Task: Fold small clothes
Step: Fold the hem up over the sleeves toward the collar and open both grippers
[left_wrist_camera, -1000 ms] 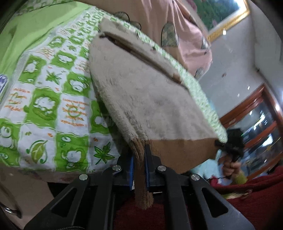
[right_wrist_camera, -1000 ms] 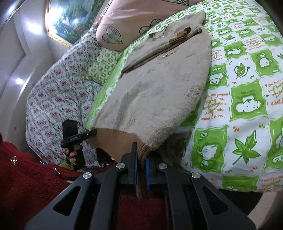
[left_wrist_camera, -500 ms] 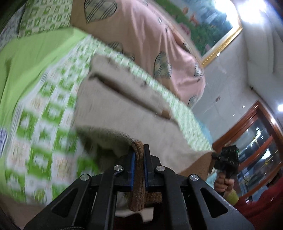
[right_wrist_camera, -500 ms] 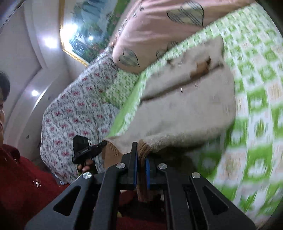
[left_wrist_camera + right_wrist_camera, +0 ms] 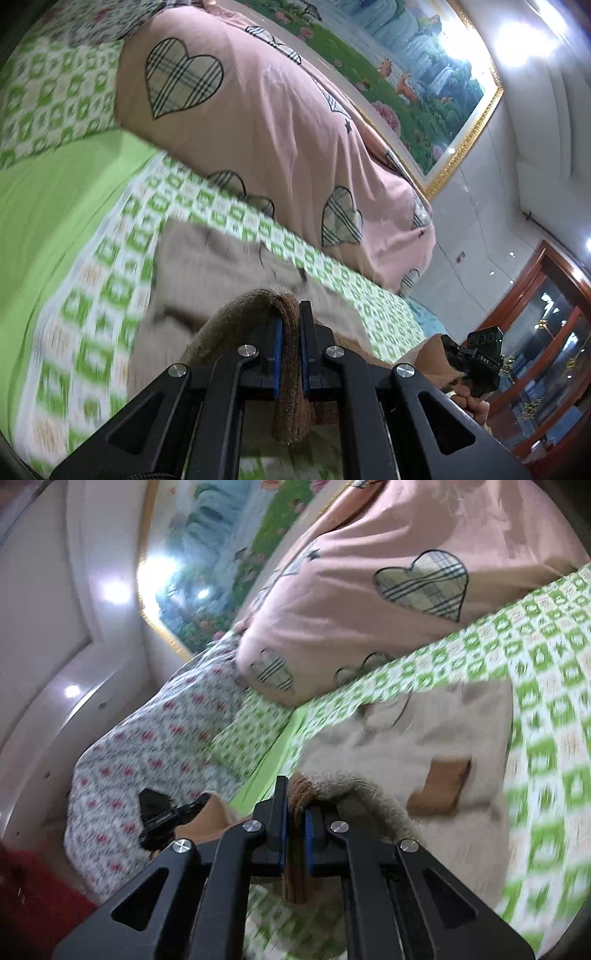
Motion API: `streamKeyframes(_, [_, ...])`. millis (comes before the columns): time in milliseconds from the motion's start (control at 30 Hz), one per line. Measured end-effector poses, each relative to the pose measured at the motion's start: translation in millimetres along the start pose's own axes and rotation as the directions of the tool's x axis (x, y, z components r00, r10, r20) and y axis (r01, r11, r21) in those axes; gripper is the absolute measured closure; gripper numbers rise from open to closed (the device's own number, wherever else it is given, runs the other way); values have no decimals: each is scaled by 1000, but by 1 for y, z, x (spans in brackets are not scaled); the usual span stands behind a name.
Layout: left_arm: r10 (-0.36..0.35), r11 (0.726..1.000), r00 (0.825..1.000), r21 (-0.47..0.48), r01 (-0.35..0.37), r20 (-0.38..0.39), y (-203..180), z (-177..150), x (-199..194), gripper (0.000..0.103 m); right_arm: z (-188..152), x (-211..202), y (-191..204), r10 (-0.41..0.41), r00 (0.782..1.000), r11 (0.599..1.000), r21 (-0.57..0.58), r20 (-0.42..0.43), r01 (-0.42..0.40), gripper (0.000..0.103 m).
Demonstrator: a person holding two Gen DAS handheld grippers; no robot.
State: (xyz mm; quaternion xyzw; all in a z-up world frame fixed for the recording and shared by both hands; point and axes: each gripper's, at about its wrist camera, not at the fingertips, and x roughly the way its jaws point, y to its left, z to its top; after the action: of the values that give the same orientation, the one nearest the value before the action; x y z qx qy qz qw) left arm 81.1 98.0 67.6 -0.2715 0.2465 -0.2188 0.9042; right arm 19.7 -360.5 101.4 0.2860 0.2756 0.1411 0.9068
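A small beige fleece garment with brown ribbed trim lies on the green-and-white patterned bed sheet. My left gripper is shut on the brown ribbed hem of one bottom corner, lifted over the garment. My right gripper is shut on the hem of the other bottom corner. The garment's upper part, with a brown cuff, lies flat on the sheet. Each gripper shows in the other's view: the right one in the left wrist view, the left one in the right wrist view.
A large pink pillow with plaid hearts lies just beyond the garment at the head of the bed. A floral quilt is at the left. A framed landscape painting hangs behind. A wooden cabinet stands at the right.
Both grippers have lifted the garment's bottom hem and carried it forward toward the pillow, doubling the garment over itself. The views are motion-blurred.
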Motion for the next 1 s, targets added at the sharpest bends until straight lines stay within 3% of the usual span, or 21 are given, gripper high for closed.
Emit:
streamKeyframes(133, [43,999,999,-2,-43,1,11,32,51,97,31,26,-34,-89,995,994,63,38,86,95])
streamKeyframes(267, [101,995,994,27,-100,-48,24,45,110,97,51,53,-68,-186,982,978,105,23,182,95])
streamKeyframes(433, [216,976,969,11,-216,-121,63,48,171,97,55,90,-118,-319,946,931,166,-59,325,94])
streamKeyframes(633, [271,958,940,-35,-284,-205,100,41,202,95,47,113,-150,-412,899,875,212,-145,435,93])
streamKeyframes(700, [268,958,938,-44,-284,-218,102,36,197,92,46,108,-152,-399,904,870,247,-154,426,91])
streamKeyframes(800, [257,964,941,-9,-266,-222,89,24,176,86,43,82,-139,-433,894,859,251,-110,447,70])
streamKeyframes(867, [223,974,945,26,-223,-240,71,12,161,84,42,69,-121,-457,887,863,205,-70,461,65])
streamKeyframes(933, [179,984,944,75,-164,-278,47,-4,156,80,36,64,-94,-428,902,893,130,-49,431,65])
streamKeyframes(1000, [152,984,929,137,-111,-337,22,-21,166,77,25,80,-67,-339,935,939,22,-107,343,65])
